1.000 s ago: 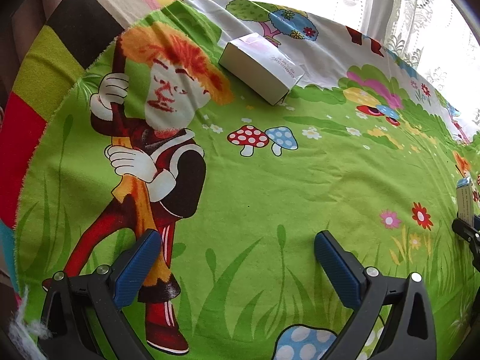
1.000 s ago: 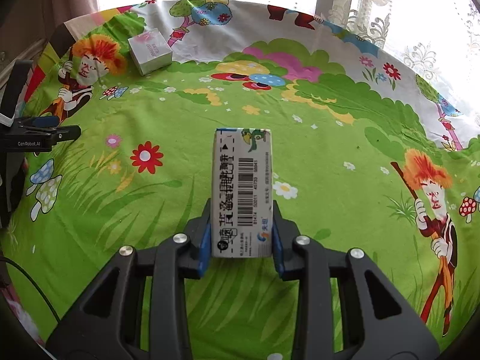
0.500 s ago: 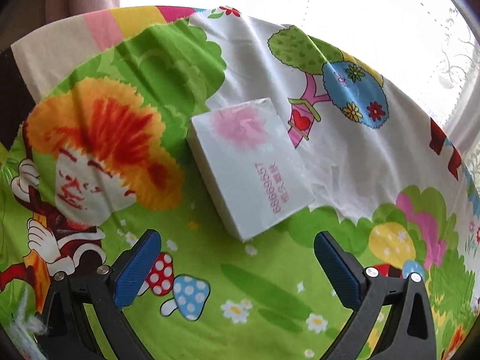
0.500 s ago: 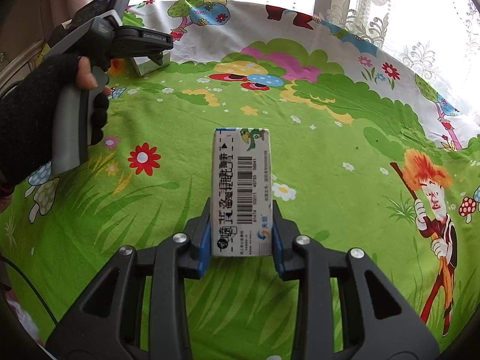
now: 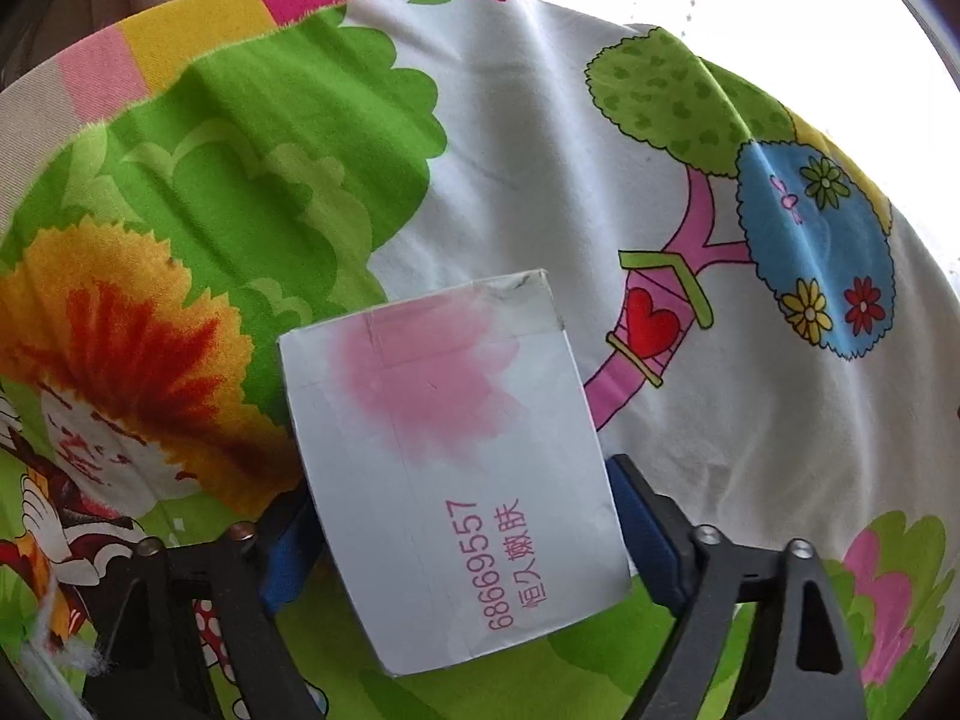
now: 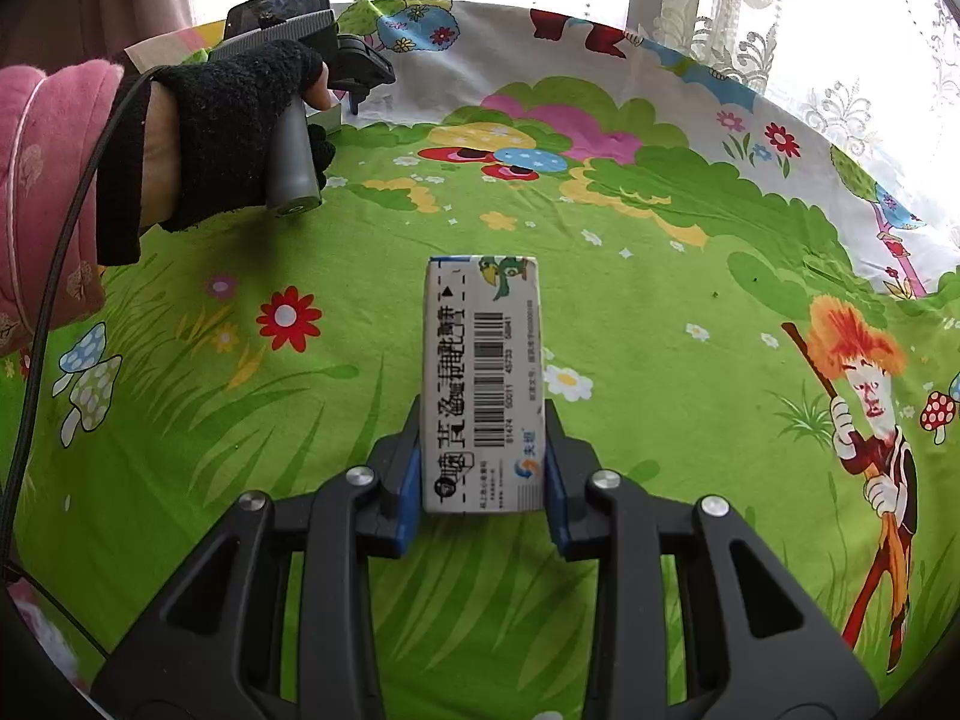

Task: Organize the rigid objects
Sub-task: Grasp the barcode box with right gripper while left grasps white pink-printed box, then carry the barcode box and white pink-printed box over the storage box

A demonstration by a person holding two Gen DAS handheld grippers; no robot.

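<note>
A white carton with a pink blotch and pink print (image 5: 456, 450) lies on the cartoon cloth. My left gripper (image 5: 462, 531) straddles its near end. The jaws are closing with the carton between them, and the blue pads (image 5: 639, 519) sit against its two sides. In the right wrist view the left gripper (image 6: 354, 75) is at the far left corner of the cloth, held by a black-gloved hand (image 6: 234, 126). My right gripper (image 6: 483, 480) is shut on a narrow white and blue box with a barcode (image 6: 483, 372), which points away over the green cloth.
The colourful printed cloth (image 6: 660, 312) covers the whole surface. A window with lace curtains (image 6: 750, 6) runs behind its far edge. A pink sleeve (image 6: 42, 180) and a black cable (image 6: 54, 276) lie along the left side.
The left gripper moved up to the white carton, rolled, and its jaws came in around it. The right gripper and its barcode box kept still.
</note>
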